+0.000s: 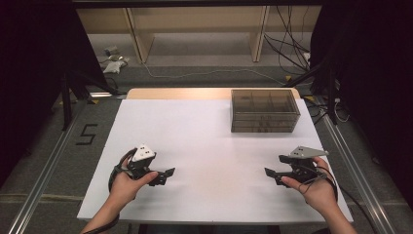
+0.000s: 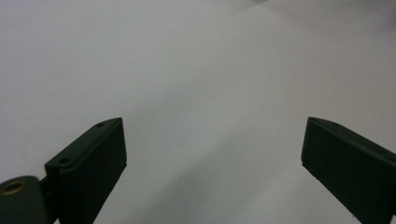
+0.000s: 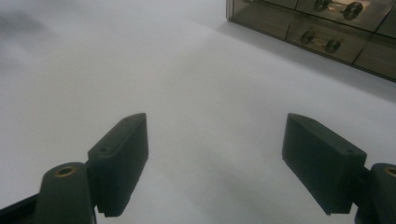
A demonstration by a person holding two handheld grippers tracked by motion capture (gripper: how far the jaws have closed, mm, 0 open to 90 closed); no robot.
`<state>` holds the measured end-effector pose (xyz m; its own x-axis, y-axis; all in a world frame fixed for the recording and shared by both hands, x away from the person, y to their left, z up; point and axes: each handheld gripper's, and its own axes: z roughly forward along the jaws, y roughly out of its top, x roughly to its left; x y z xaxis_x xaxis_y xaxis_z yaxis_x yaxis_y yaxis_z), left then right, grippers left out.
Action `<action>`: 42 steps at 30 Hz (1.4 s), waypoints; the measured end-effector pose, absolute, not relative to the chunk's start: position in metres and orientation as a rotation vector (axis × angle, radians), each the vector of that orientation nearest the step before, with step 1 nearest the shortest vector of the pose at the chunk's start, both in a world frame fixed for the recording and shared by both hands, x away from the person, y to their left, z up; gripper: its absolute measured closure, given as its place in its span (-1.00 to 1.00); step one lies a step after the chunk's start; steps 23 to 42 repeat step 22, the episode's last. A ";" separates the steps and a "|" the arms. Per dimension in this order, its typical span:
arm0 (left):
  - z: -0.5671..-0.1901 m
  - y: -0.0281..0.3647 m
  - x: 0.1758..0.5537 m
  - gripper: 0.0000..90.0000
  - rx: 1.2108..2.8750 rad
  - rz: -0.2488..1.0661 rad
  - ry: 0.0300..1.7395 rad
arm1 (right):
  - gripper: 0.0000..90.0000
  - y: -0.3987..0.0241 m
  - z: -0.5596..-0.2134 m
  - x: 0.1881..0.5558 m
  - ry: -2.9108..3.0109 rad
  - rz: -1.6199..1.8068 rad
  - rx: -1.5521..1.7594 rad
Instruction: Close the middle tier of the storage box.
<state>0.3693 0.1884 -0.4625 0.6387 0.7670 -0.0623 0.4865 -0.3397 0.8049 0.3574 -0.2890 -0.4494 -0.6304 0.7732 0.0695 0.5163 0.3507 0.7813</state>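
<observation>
While jaws gape, drawer box (image 1: 265, 111) far off

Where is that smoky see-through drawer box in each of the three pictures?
High view: the drawer box stands at the far right of the white table, beyond the right hand-held gripper.
Right gripper view: its drawer fronts fill the top right corner.
Left gripper view: not in it.
Shared landmark: the white table.
</observation>
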 end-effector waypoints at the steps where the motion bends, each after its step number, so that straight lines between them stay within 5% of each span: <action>1: -0.462 0.188 0.369 -0.85 2.006 0.418 0.982 | -0.48 -0.289 -0.450 0.356 2.307 1.163 1.143; 42: -0.461 0.191 0.369 -0.85 2.004 0.428 0.980 | -0.53 -0.284 -0.451 0.345 2.328 1.160 1.094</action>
